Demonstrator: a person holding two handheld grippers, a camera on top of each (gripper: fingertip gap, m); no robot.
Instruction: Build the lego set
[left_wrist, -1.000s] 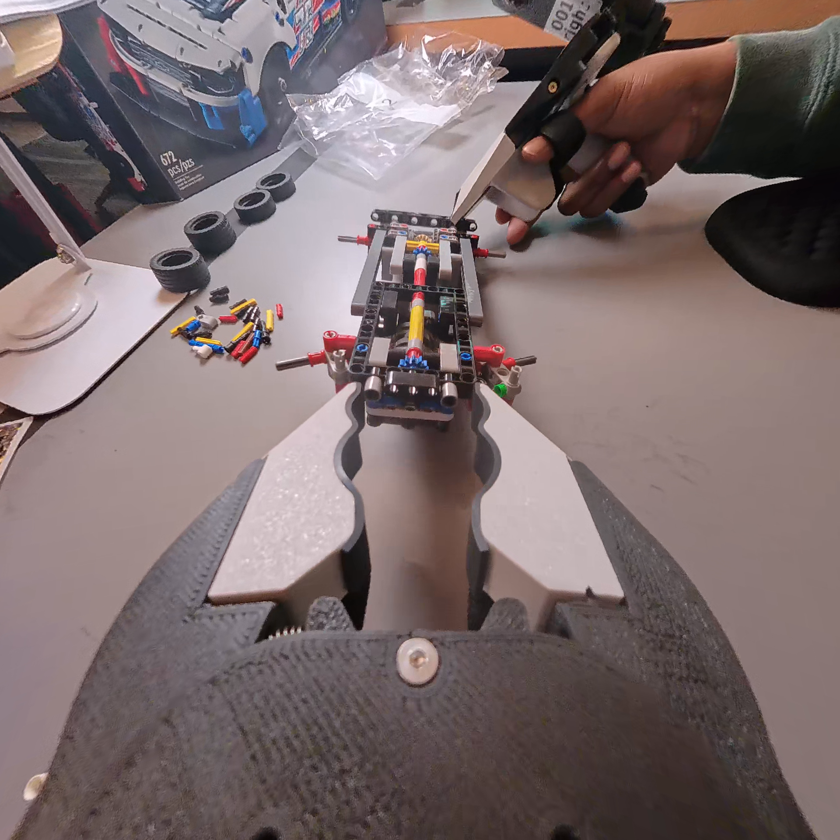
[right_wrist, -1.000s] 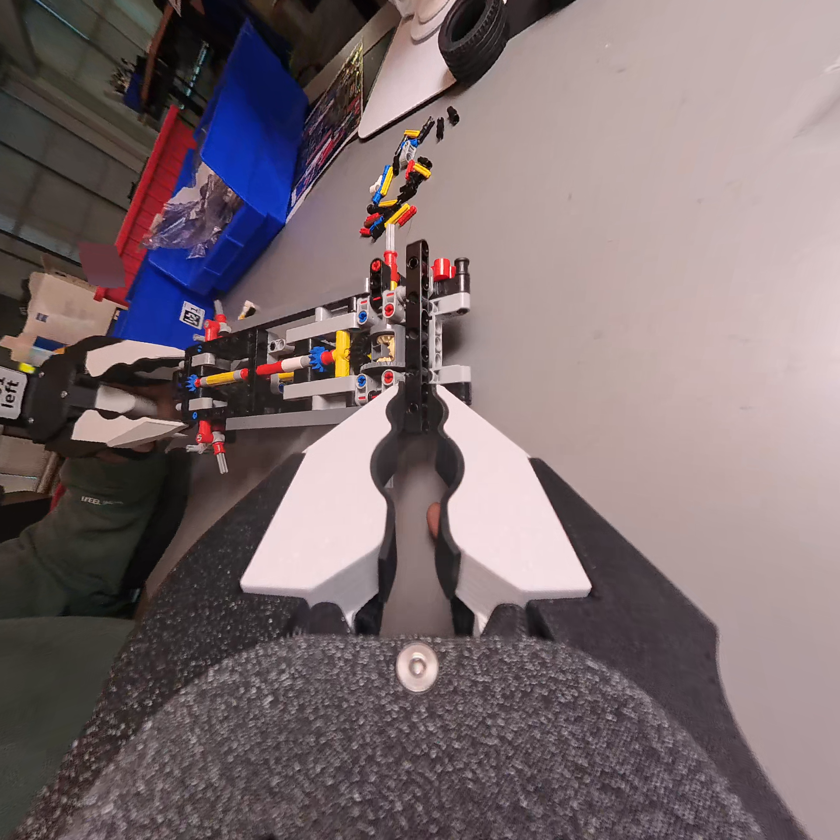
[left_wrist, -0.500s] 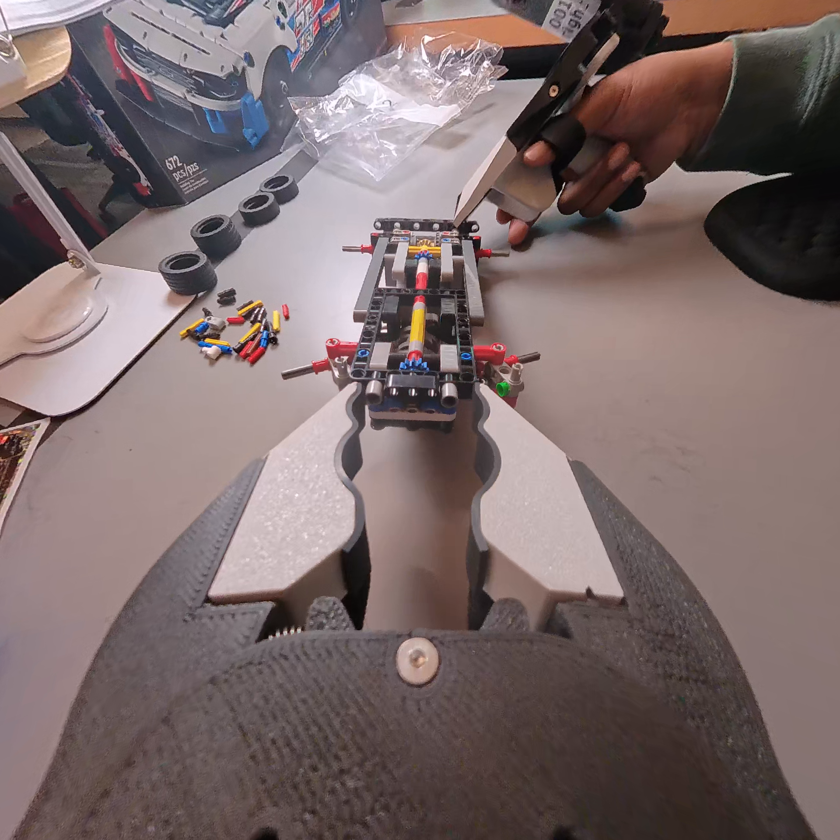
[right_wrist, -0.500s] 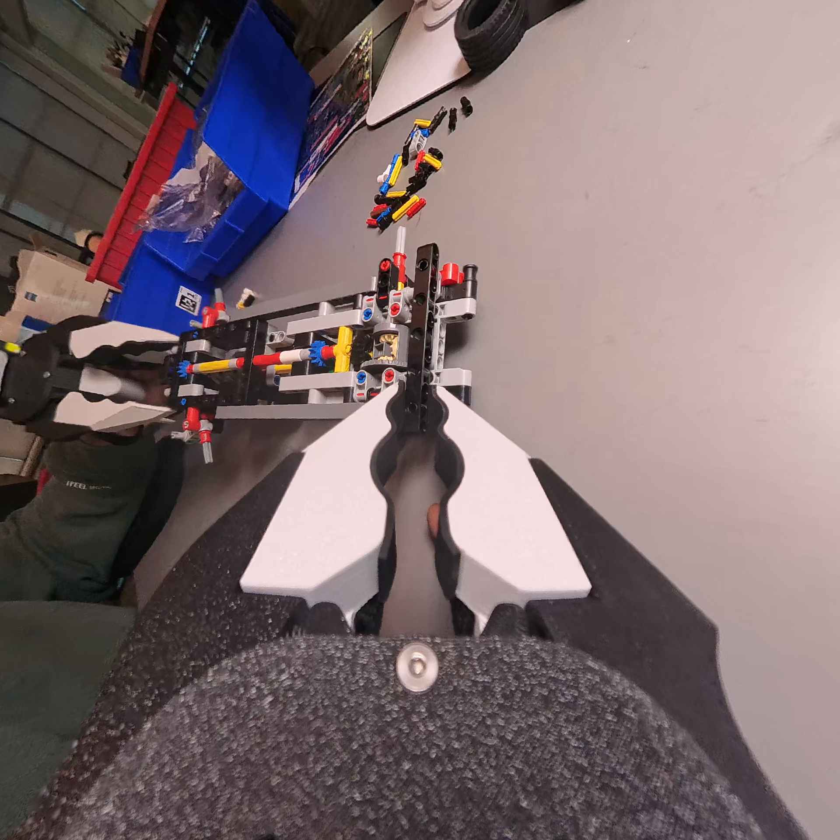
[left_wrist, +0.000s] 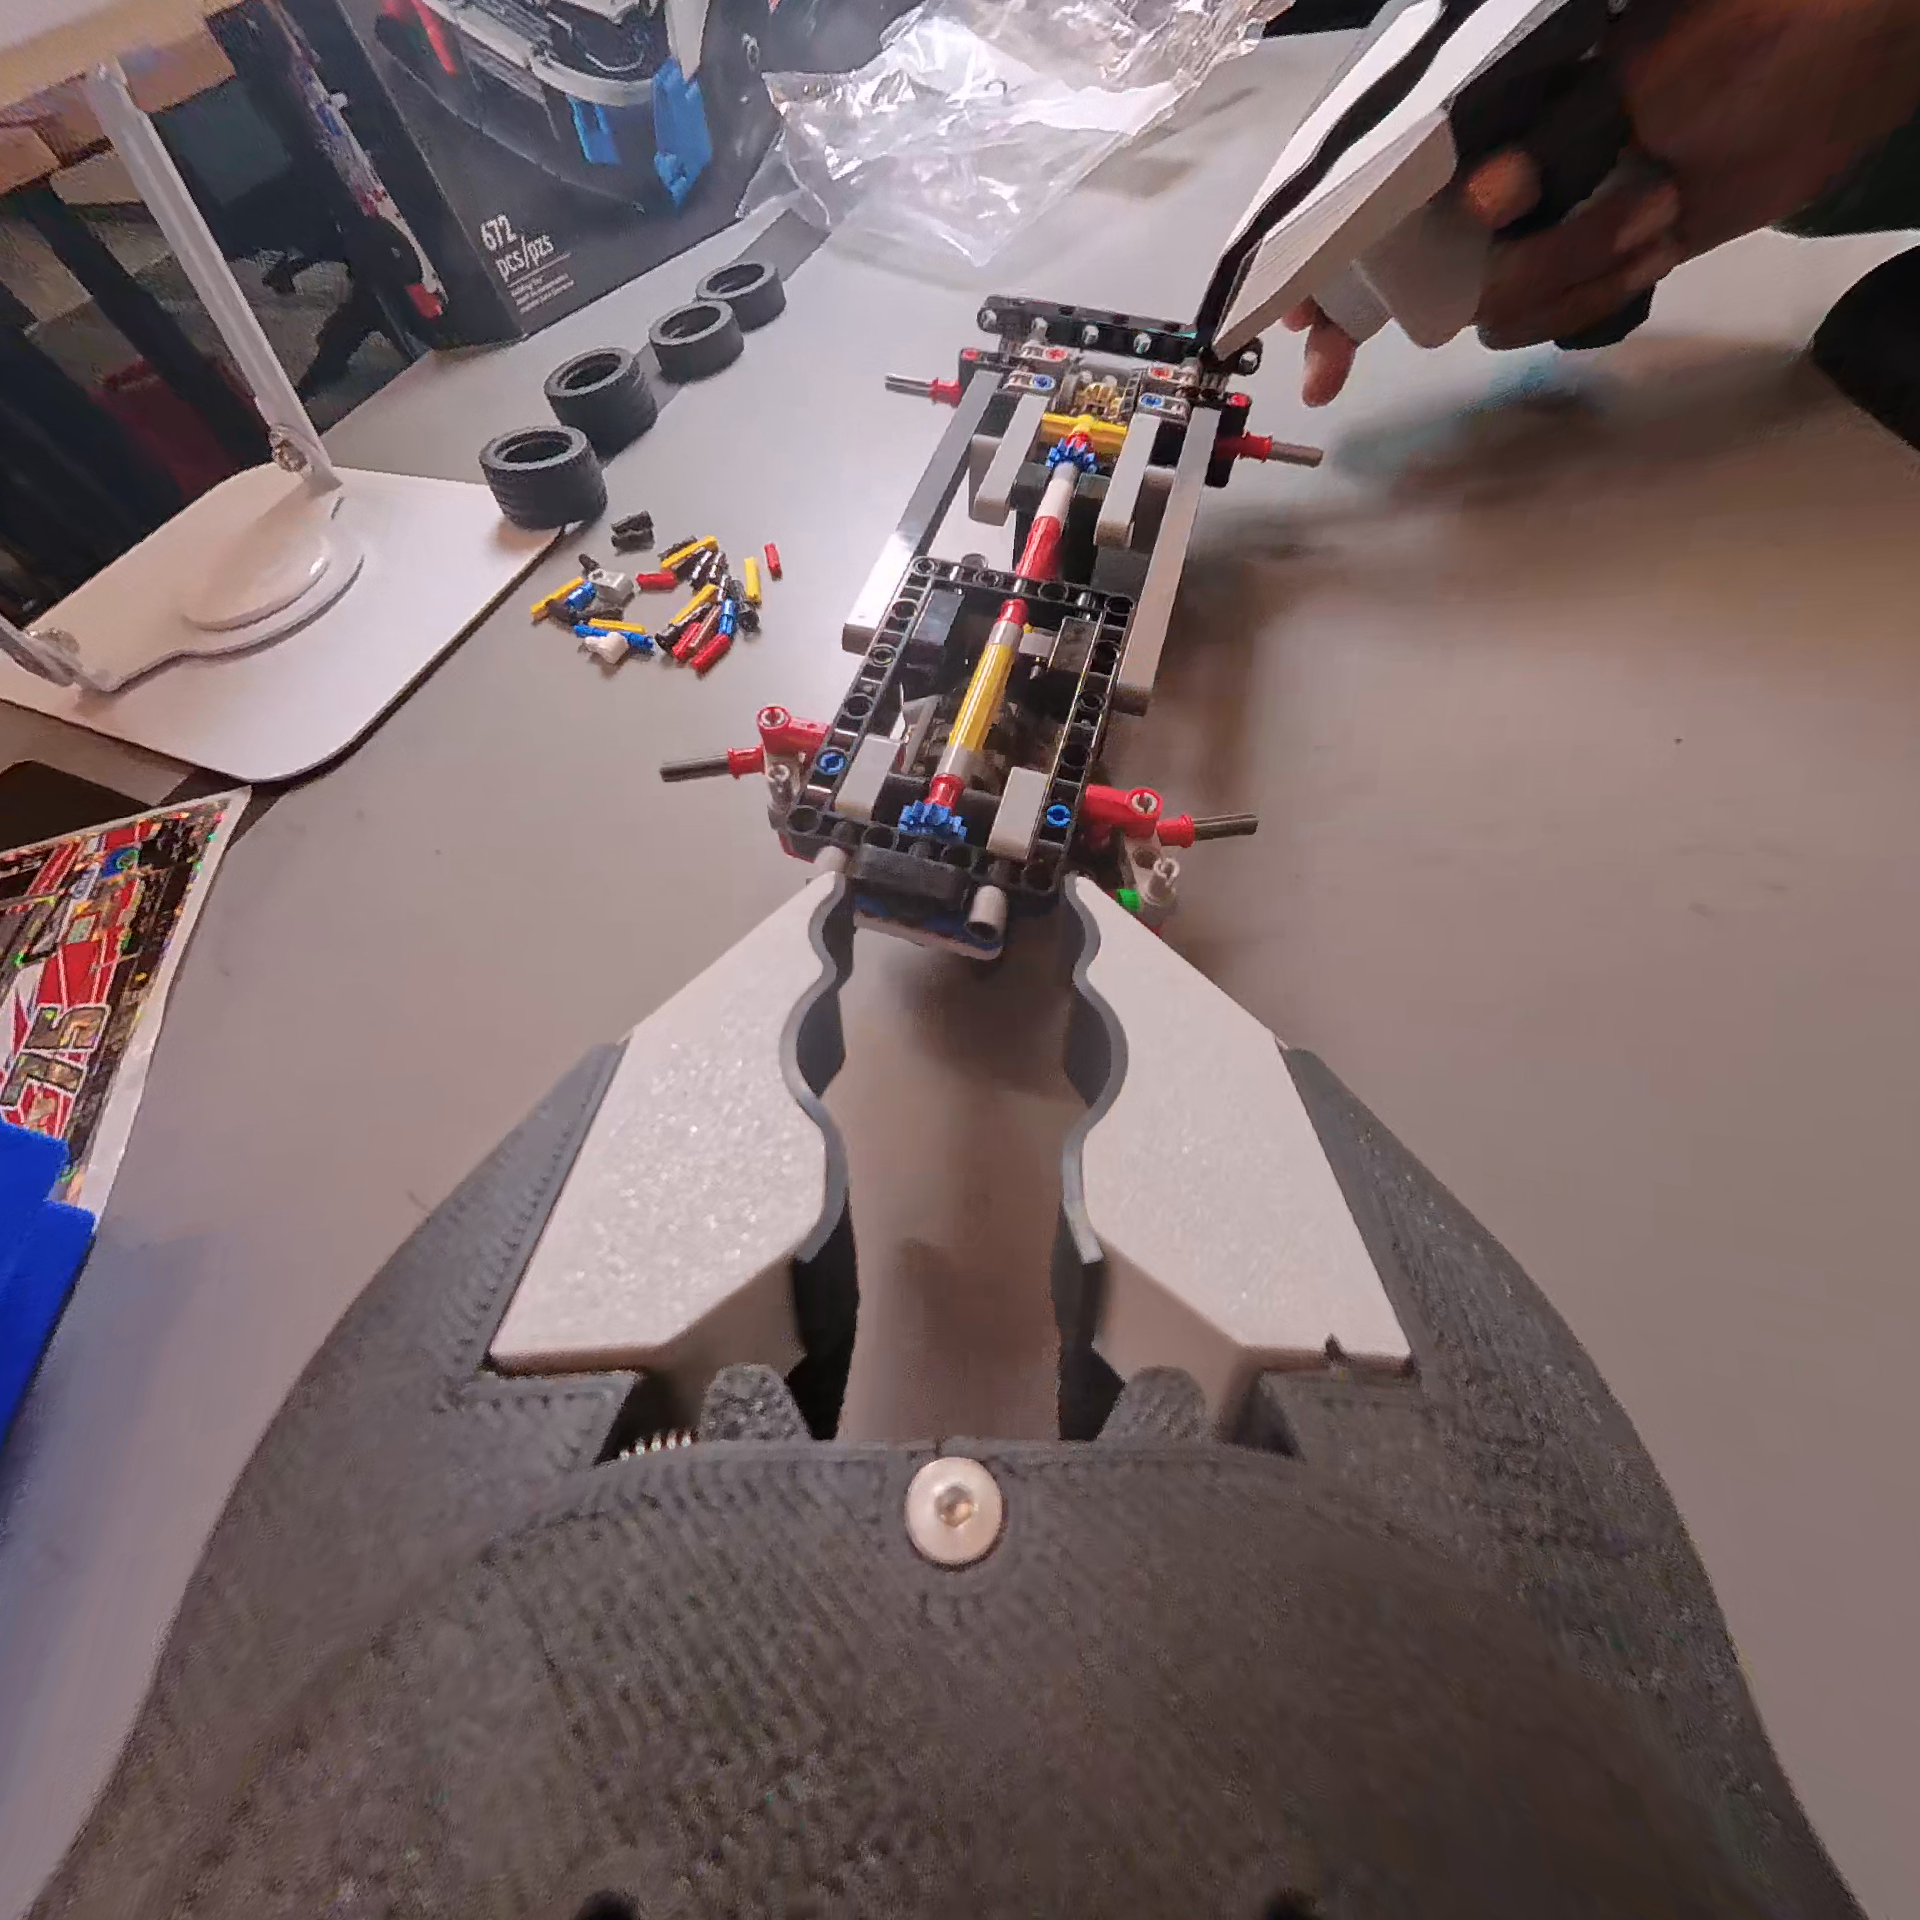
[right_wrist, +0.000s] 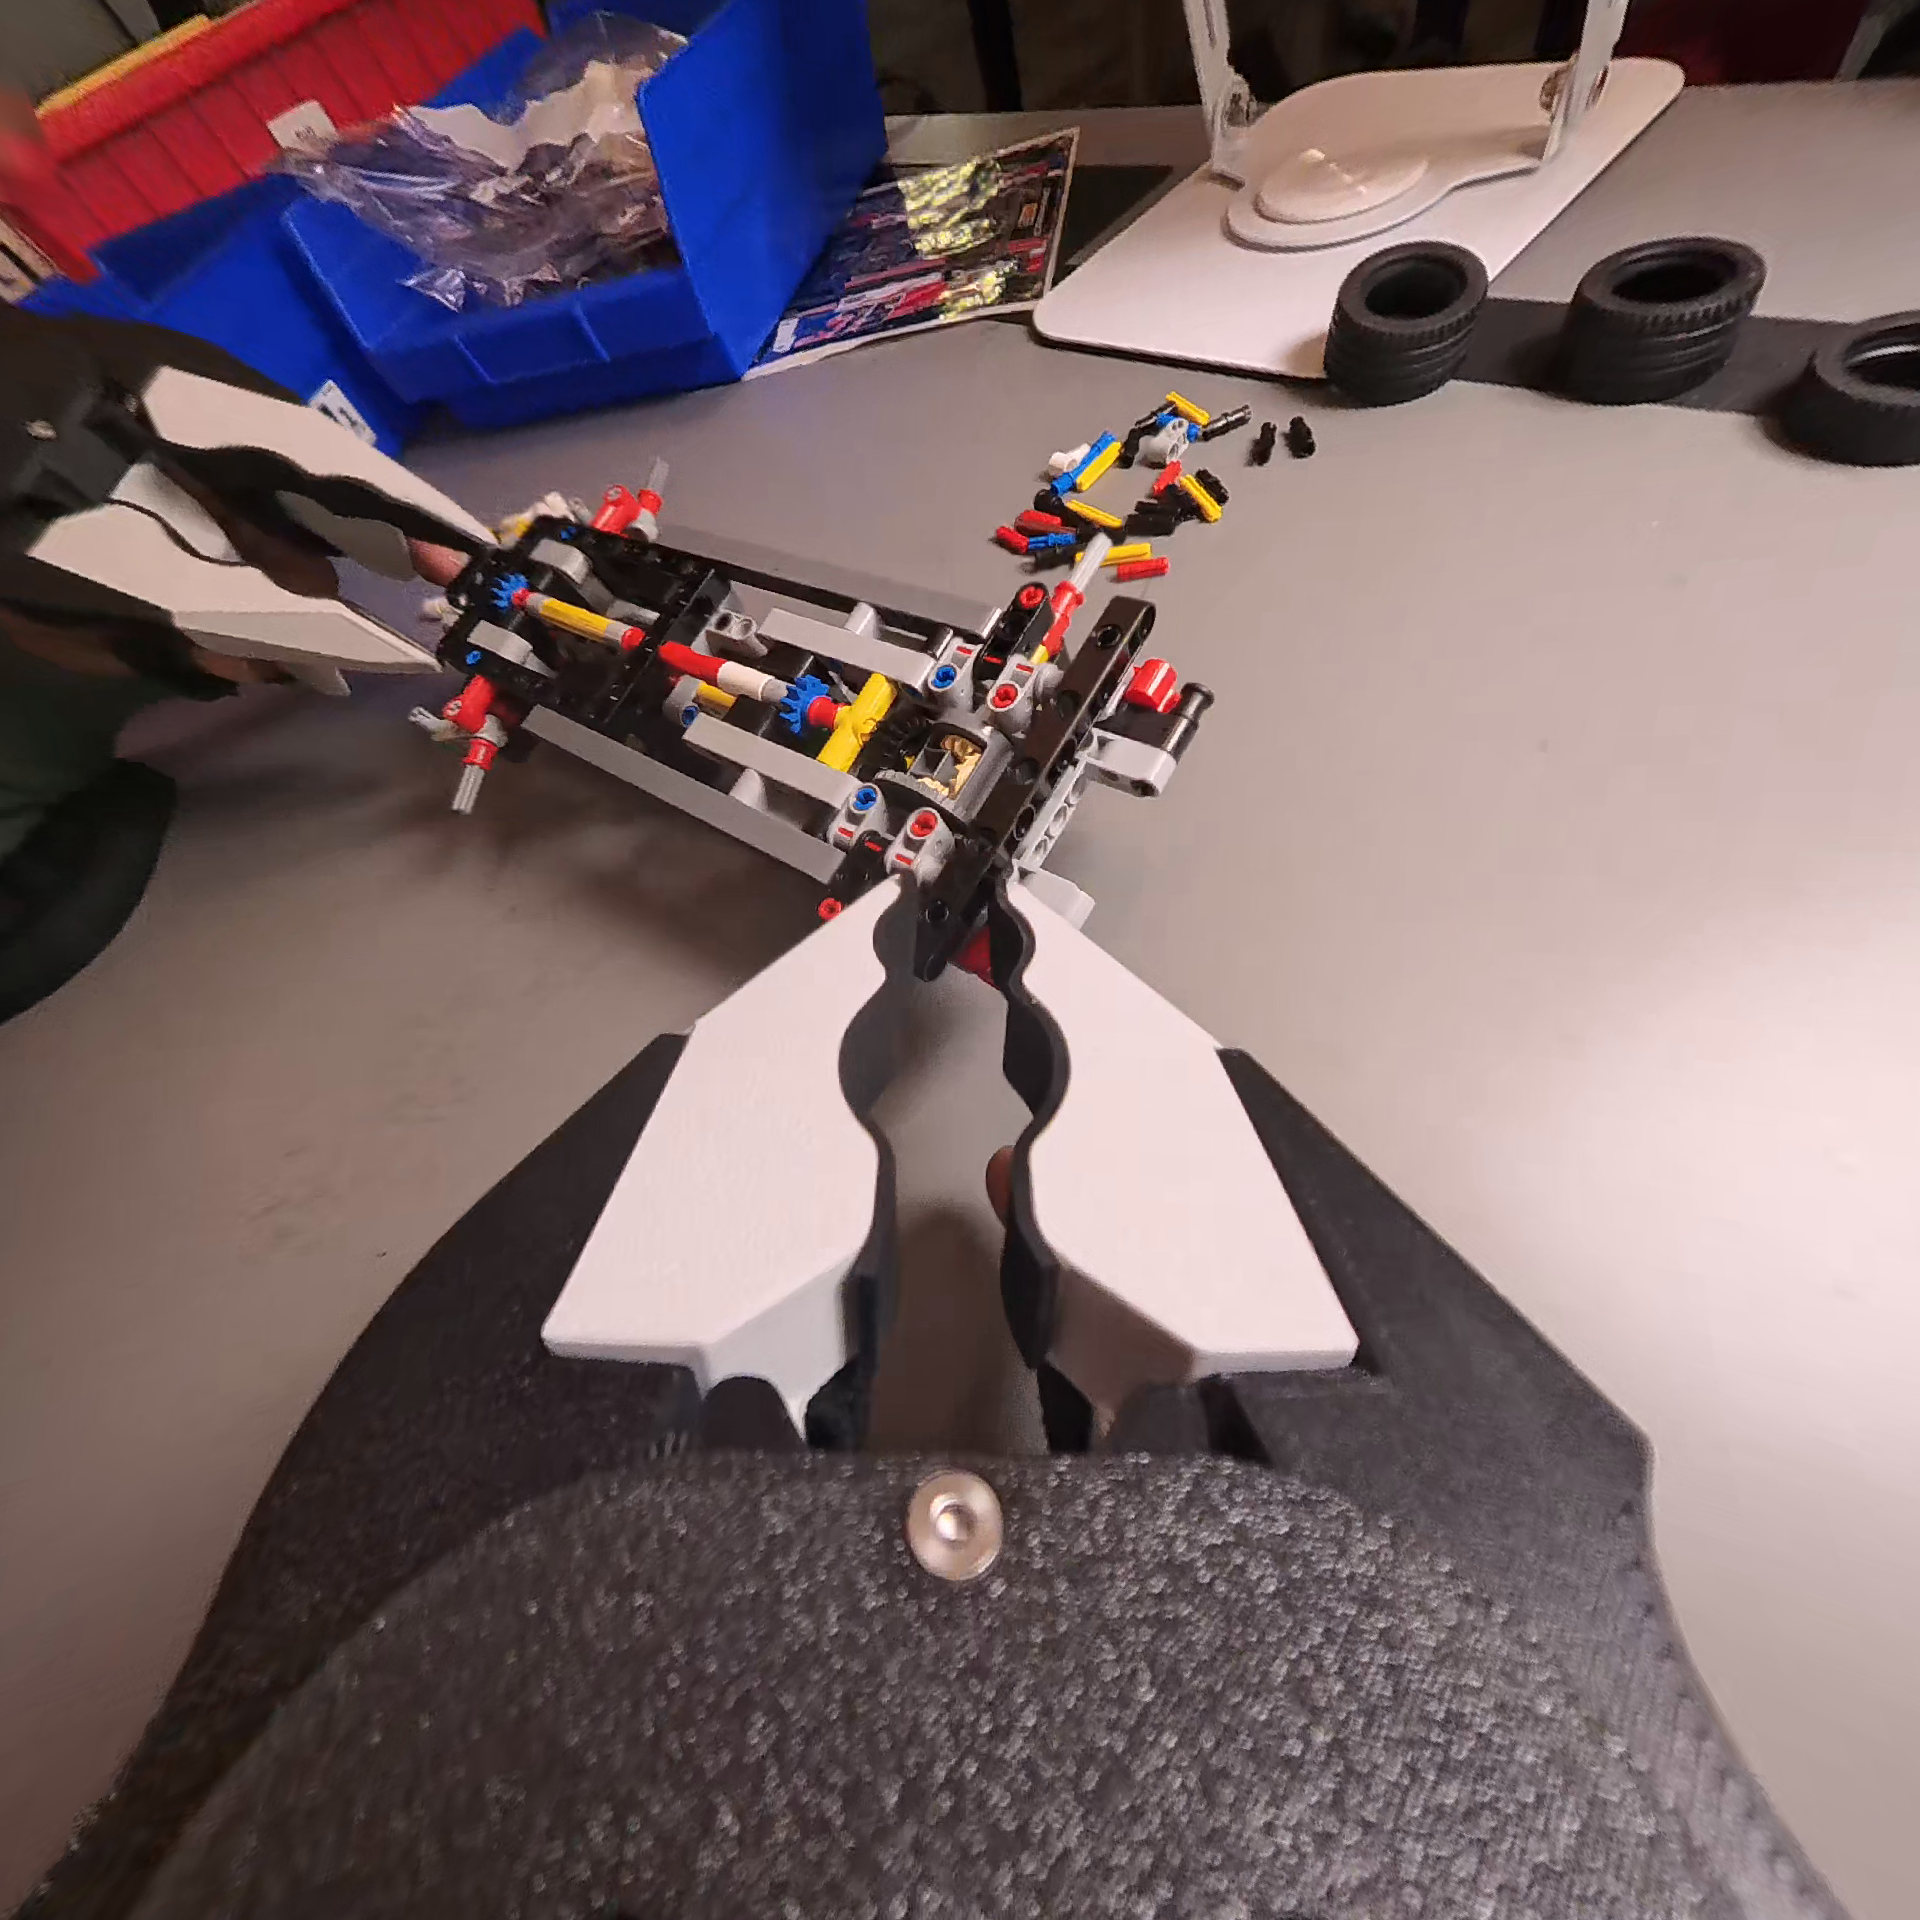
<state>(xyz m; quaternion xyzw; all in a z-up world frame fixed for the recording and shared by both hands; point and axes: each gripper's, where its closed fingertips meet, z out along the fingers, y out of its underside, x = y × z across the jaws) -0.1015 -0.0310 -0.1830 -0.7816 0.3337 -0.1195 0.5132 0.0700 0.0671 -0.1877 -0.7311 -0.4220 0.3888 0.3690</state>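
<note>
Lego chassis (left_wrist: 1013, 634), a long frame of black and grey beams with a yellow and red shaft down its middle, lies on the grey table (left_wrist: 1558, 935) between the two grippers. At its near end in the left wrist view, the left gripper (left_wrist: 951, 904) has its two fingers spread to either side of the frame's end; whether the pads actually press on the bricks cannot be made out, since the fingertips hide the contact. At the far end, the right gripper (left_wrist: 1231, 338) is pinching the black cross beam (right_wrist: 1023, 774), which lies across that end of the chassis; in its own view the beam's lower end sits squeezed between the narrowed fingertips (right_wrist: 883, 925).

Left of the chassis lie loose small pins (left_wrist: 665, 608) in yellow, red, blue and black, apart from the frame. Beyond them stand four black tyres (left_wrist: 545, 478) in a row, beside a white stand base (left_wrist: 260, 582) and the set's box (left_wrist: 499, 156), whose top is cut off. A sticker sheet (left_wrist: 83, 966) and a blue bin (right_wrist: 582, 260) sit at the left edge, partly out of frame. Crumpled clear bags (left_wrist: 966, 114) lie behind. The hand (left_wrist: 1662, 156) holding the right gripper is blurred and cropped at the upper right.
</note>
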